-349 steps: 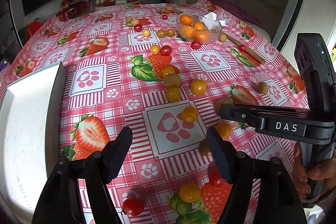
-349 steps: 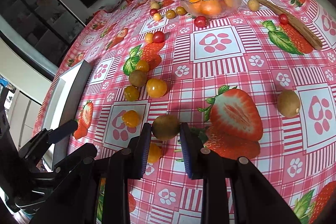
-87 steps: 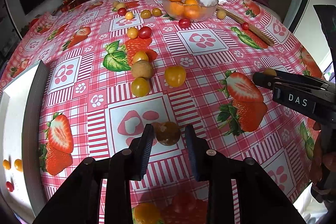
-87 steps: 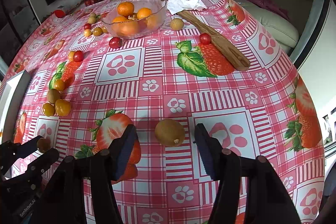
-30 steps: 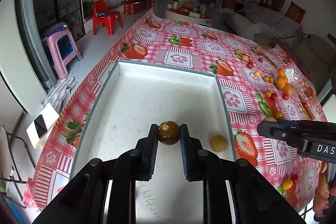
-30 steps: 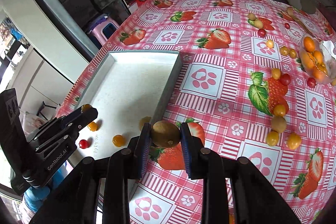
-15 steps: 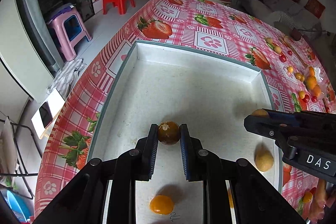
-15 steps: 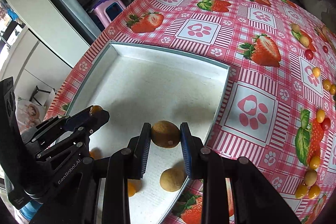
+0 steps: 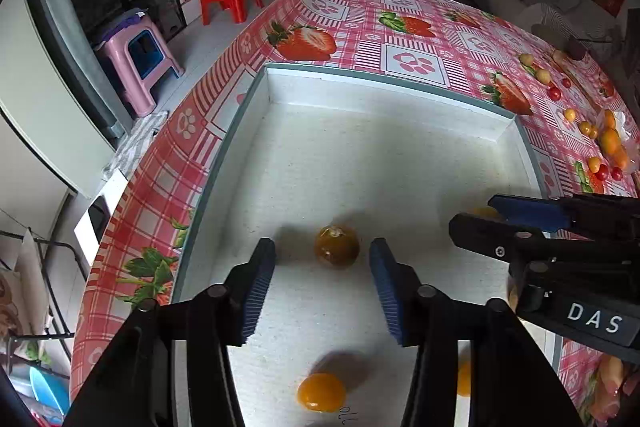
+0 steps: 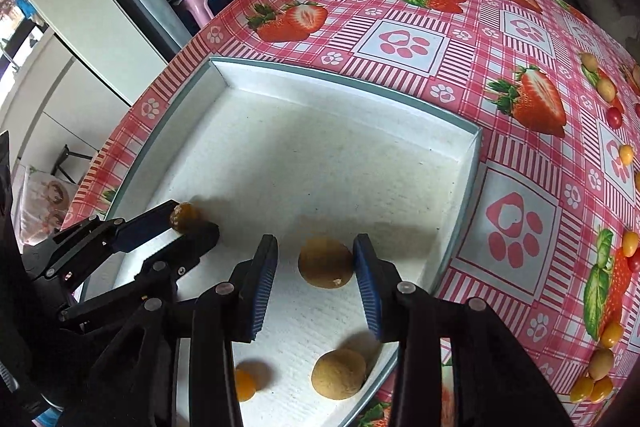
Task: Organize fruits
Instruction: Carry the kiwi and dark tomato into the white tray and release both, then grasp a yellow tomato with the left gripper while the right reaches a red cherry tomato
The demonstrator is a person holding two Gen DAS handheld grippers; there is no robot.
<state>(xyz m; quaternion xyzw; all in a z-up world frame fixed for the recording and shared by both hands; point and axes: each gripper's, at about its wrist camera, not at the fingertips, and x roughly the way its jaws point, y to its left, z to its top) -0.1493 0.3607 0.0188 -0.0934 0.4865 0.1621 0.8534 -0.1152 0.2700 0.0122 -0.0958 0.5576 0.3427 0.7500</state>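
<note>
Both grippers hang over the white tray on the bench, pointing down into it.

The left gripper has just been opening its jaws. The dark brown fruit sits on the tray floor right between the two blue pads, but neither pad touches it. It is round, so it has no long side to line up with. To leave it there, the gripper only needs to go straight up.

The right gripper has just been opening too. The tan kiwi lies between its jaws. There is a clear gap on the left side. On the right side the pad is so close that I cannot tell if it touches. The kiwi is near the tray's right wall.

Counting in the tray from the right wrist view: two tan kiwis, the second kiwi just below the first, one dark brown fruit, and one small orange fruit. The left wrist view shows an orange fruit there, and another peeks out behind a finger.

Many more small fruits wait out on the bench, well apart from the tray.
</note>
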